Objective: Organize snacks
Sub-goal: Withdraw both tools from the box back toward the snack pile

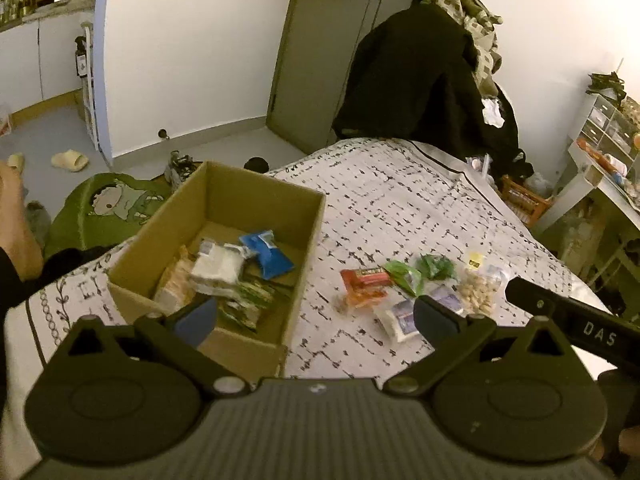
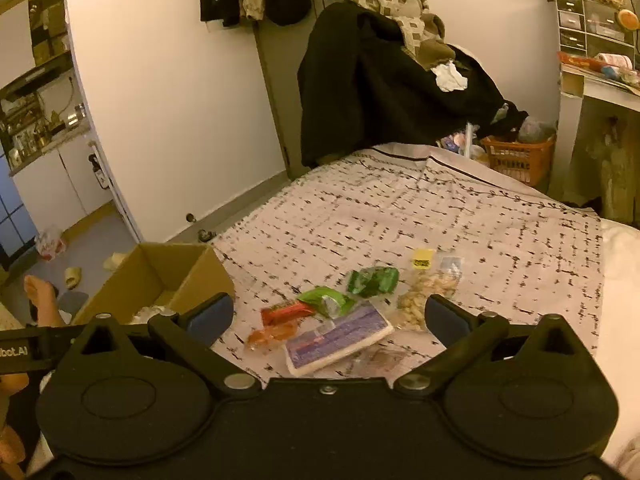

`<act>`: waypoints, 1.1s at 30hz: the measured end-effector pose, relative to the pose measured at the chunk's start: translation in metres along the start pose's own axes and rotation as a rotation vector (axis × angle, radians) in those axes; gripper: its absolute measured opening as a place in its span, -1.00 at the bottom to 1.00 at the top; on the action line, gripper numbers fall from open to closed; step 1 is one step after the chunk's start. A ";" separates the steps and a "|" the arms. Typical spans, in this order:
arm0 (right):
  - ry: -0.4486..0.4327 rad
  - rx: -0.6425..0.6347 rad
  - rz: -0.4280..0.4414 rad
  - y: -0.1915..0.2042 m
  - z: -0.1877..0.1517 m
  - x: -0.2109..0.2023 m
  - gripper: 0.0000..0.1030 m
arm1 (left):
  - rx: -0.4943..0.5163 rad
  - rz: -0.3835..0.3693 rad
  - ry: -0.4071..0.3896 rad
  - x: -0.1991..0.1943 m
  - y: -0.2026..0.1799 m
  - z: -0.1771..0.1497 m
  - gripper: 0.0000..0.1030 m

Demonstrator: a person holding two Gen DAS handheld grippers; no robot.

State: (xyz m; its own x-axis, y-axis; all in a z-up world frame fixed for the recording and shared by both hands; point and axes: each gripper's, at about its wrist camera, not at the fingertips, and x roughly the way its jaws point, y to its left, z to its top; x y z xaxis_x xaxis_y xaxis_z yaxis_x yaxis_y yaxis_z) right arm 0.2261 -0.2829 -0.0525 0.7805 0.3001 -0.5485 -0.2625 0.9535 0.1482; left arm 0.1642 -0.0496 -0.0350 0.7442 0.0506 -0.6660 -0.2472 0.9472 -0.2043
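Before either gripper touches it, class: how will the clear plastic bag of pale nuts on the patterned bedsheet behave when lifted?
The clear plastic bag of pale nuts looks soft-sided, so it will probably sag. Its loose contents would likely shift. The glossy film may slip between pads.

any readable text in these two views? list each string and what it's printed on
"DAS": white letters on the black bar of the right gripper, seen from the left wrist.
"boot.AI": cut off at the frame edge, on the black bar of the left gripper, seen from the right wrist.
Yellow label on the nut bag: dark print, too blurred to read.
Red packet, purple-and-white packet, blue packet in the cardboard box: print unreadable.
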 end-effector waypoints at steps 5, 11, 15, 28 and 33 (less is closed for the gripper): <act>0.033 0.012 -0.073 -0.013 -0.004 0.002 1.00 | 0.028 -0.012 -0.018 -0.003 -0.014 -0.015 0.99; 0.030 0.039 -0.118 -0.028 -0.006 0.003 1.00 | 0.031 -0.037 -0.042 -0.005 -0.026 -0.024 0.97; 0.048 0.045 -0.124 -0.035 -0.009 0.008 1.00 | 0.073 -0.092 -0.042 -0.001 -0.040 -0.029 0.95; 0.081 0.169 -0.097 -0.066 -0.010 0.018 0.87 | 0.052 -0.131 -0.010 0.029 -0.059 -0.054 0.68; 0.113 0.173 -0.093 -0.067 -0.013 0.027 0.80 | 0.029 -0.125 0.031 0.048 -0.060 -0.060 0.40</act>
State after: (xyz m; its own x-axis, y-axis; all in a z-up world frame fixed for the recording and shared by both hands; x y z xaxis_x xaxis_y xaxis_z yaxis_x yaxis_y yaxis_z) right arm 0.2573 -0.3393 -0.0874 0.7258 0.2148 -0.6535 -0.0832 0.9705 0.2265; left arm 0.1774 -0.1227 -0.0984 0.7486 -0.0779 -0.6584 -0.1353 0.9542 -0.2667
